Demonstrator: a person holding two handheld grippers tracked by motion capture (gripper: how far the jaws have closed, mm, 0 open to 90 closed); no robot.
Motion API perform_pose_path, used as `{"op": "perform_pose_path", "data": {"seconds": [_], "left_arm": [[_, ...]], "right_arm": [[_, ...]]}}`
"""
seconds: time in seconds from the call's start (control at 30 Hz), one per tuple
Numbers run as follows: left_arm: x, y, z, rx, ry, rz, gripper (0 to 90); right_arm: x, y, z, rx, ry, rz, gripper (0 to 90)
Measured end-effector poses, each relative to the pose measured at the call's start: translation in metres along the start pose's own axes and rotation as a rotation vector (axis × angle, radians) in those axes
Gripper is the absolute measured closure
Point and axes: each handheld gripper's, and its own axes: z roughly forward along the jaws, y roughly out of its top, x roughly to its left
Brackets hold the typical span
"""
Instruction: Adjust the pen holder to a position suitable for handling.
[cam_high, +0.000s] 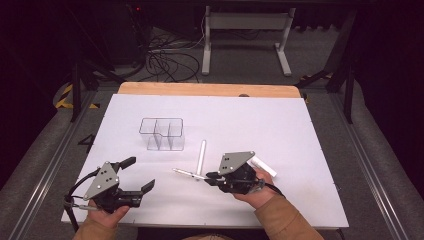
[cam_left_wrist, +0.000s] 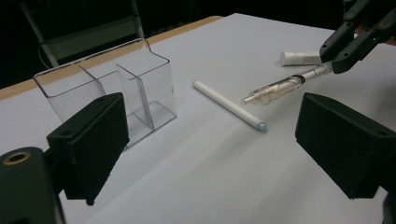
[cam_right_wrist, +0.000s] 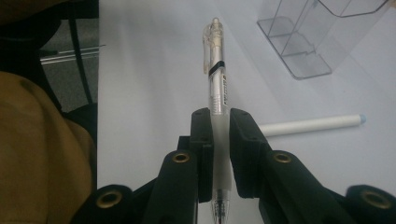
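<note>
A clear plastic pen (cam_high: 187, 173) (cam_left_wrist: 280, 87) (cam_right_wrist: 215, 65) sticks out leftward from my right gripper (cam_high: 210, 176) (cam_right_wrist: 219, 126), which is shut on its grip end and holds it low over the white table. A white pen (cam_high: 201, 156) (cam_left_wrist: 229, 105) (cam_right_wrist: 313, 125) lies flat just beyond it. Farther back stands a clear organizer (cam_high: 161, 133) (cam_left_wrist: 107, 88) (cam_right_wrist: 308, 37) with several compartments, all empty. My left gripper (cam_high: 139, 174) (cam_left_wrist: 210, 140) rests open near the front left edge with nothing between its jaws. In the left gripper view the right gripper (cam_left_wrist: 355, 37) shows at the upper right.
A short white tube (cam_high: 263, 166) (cam_left_wrist: 299, 57) lies just right of the right gripper. The white table sheet (cam_high: 280, 125) ends at a wooden strip (cam_high: 210, 89) along the far edge. Cables and a metal stand (cam_high: 245, 30) are on the floor behind.
</note>
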Motion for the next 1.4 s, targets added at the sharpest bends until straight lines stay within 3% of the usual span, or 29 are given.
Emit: {"op": "perform_pose_path", "data": {"seconds": [0.23, 0.33, 0.43, 0.7, 0.83, 1.0, 1.17, 1.33, 1.4], "left_arm": [[-0.003, 0.008, 0.004, 0.025, -0.058, 0.051, 21.0], [-0.004, 0.011, 0.007, 0.035, -0.093, 0.059, 22.7], [-0.004, 0.014, 0.011, 0.052, -0.116, 0.073, 24.3], [-0.007, 0.018, 0.017, 0.089, -0.116, 0.119, 21.3], [-0.005, 0.023, 0.018, 0.096, -0.135, 0.112, 21.1], [-0.004, 0.031, 0.023, 0.137, -0.174, 0.136, 22.4], [-0.007, 0.040, 0.032, 0.202, -0.233, 0.184, 25.8], [-0.015, 0.048, 0.043, 0.231, -0.275, 0.223, 28.7], [-0.019, 0.051, 0.049, 0.251, -0.269, 0.272, 30.4]], "right_arm": [[-0.013, 0.000, -0.003, 0.000, 0.078, -0.035, 80.8], [-0.014, 0.000, -0.003, 0.037, 0.089, -0.057, 80.8], [-0.015, 0.002, -0.004, 0.028, 0.118, -0.072, 80.8], [-0.017, 0.001, -0.006, 0.034, 0.129, -0.101, 80.8], [-0.019, 0.002, -0.008, 0.031, 0.132, -0.101, 80.8], [-0.019, 0.003, -0.004, 0.042, 0.135, -0.108, 80.8], [-0.018, 0.003, -0.002, 0.057, 0.144, -0.115, 80.8], [-0.017, 0.003, 0.000, 0.064, 0.149, -0.114, 80.7], [-0.017, 0.003, 0.001, 0.065, 0.150, -0.112, 80.7]]}}
